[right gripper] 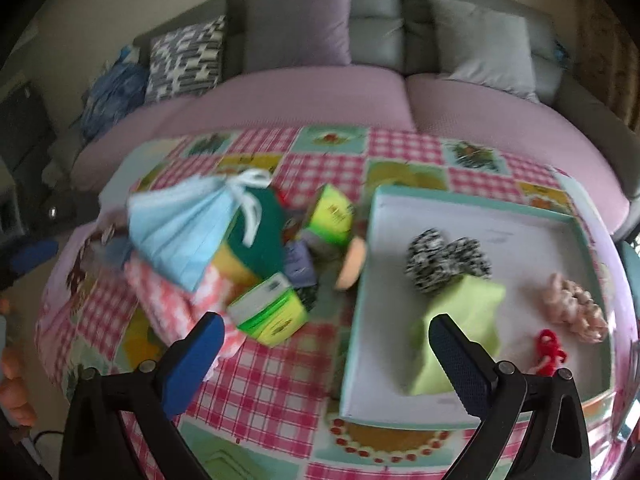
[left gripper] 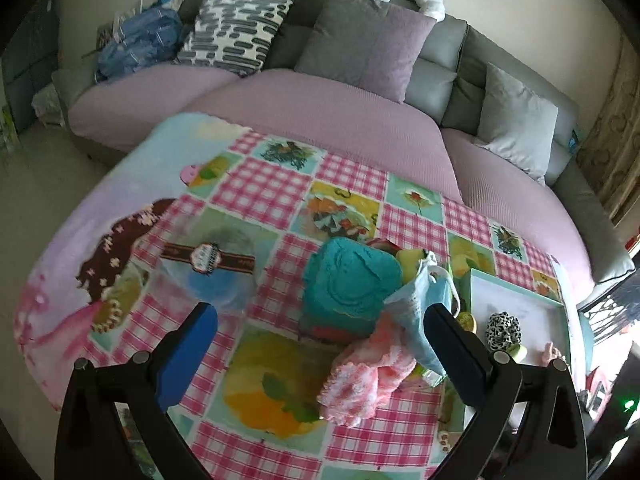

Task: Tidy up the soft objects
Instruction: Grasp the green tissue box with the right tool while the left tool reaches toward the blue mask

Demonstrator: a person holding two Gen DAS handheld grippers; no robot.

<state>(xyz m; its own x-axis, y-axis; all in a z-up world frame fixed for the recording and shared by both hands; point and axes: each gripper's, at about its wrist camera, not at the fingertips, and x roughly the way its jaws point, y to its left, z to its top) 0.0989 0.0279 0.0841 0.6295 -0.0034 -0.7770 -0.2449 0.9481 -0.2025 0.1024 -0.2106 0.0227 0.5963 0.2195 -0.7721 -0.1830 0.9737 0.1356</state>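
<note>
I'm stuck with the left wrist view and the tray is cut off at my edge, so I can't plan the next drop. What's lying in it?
Observer: A light green cloth lies in the middle of the tray.
Operator: Anything near the far right wall?
Observer: A red yarn piece, just beside a pink scrunchie.
Operator: Is the right gripper carrying something?
Observer: No, the right gripper is open and empty.

Soft pile beside tray — blurred.
</note>
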